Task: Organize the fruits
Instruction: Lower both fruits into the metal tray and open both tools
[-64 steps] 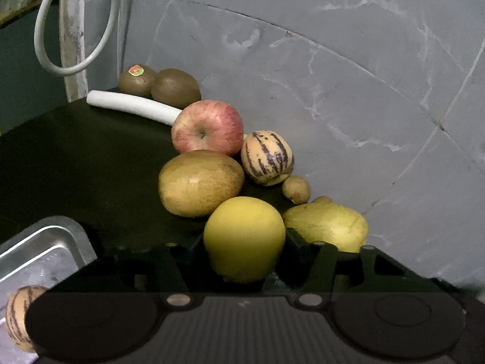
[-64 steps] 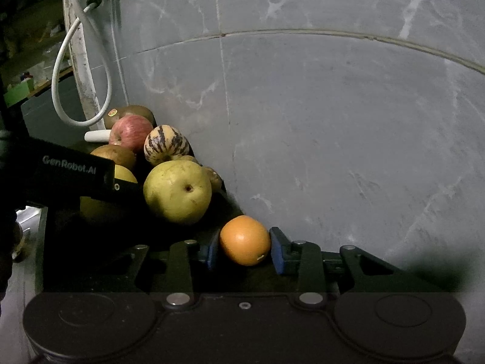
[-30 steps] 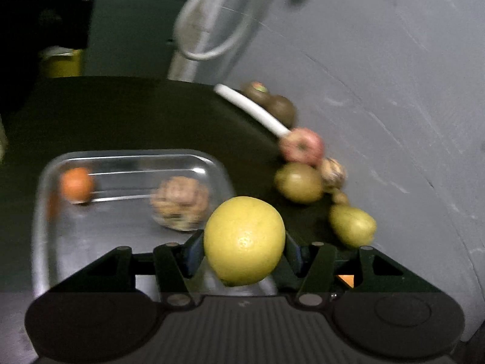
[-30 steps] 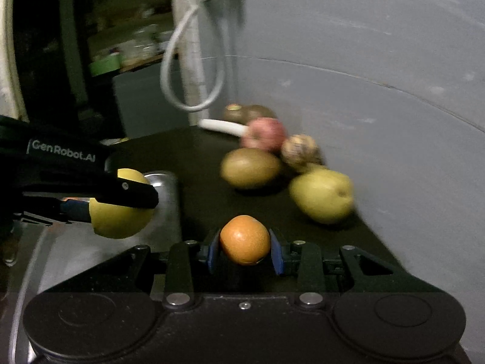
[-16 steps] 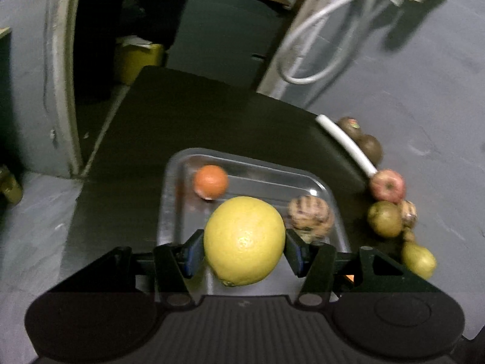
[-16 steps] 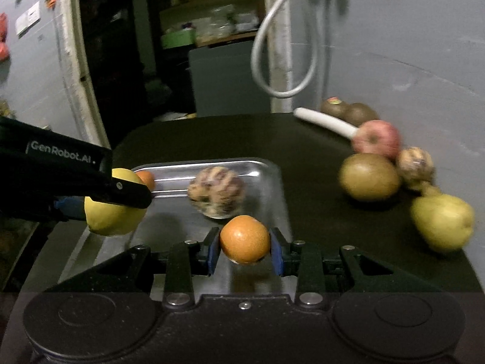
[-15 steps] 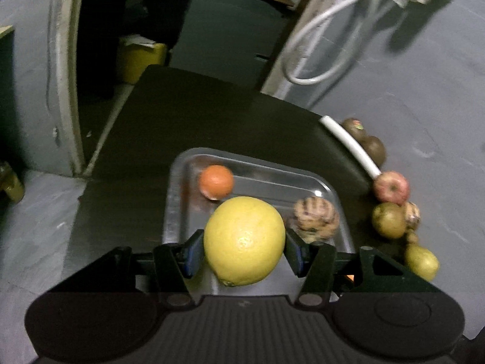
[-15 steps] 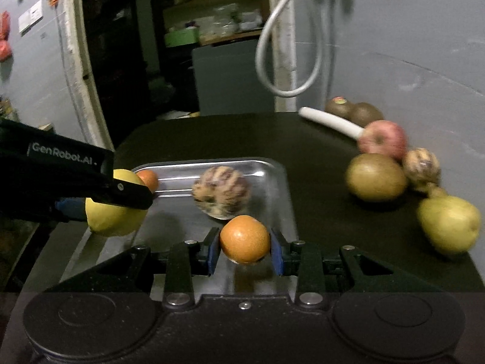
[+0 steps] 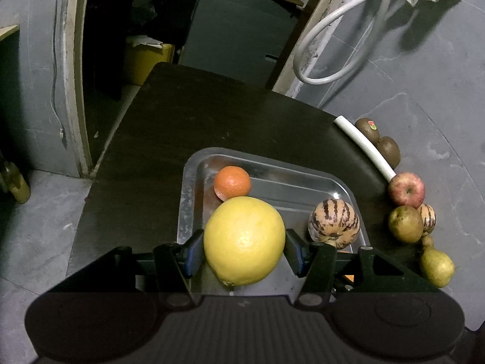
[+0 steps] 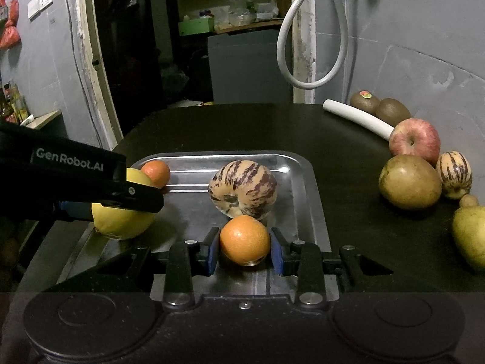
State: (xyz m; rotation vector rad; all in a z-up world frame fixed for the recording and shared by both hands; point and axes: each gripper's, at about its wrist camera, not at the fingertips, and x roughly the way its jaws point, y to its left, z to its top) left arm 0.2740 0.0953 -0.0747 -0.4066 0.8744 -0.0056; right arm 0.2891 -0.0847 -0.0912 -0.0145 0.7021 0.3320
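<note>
Jaws of both grippers closed on fruit: the left gripper clamps a large yellow citrus between its blue pads, the right gripper pinches a small orange the same way. Both fruits held over the near end of the tray; whether either touches the tray floor, cannot tell. Dark counter runs along a grey marbled wall; a white hose loops down the wall near the far corner. Metal tray sits on the counter, long side toward the wall. Inside it: a striped melon near the middle, just beyond the right gripper's orange, and a second orange in the far left corner, just behind the yellow citrus in the left wrist view. Fruit outside the tray lies in a row along the wall. Farthest back, two kiwis touching each other, one with a sticker, beside a white tube lying on the counter. Next a red apple, then a brown pear with a small striped melon tucked against it on the wall side. A small brown fruit, kind unclear, sits between those and a green pear nearest the cameras.
</note>
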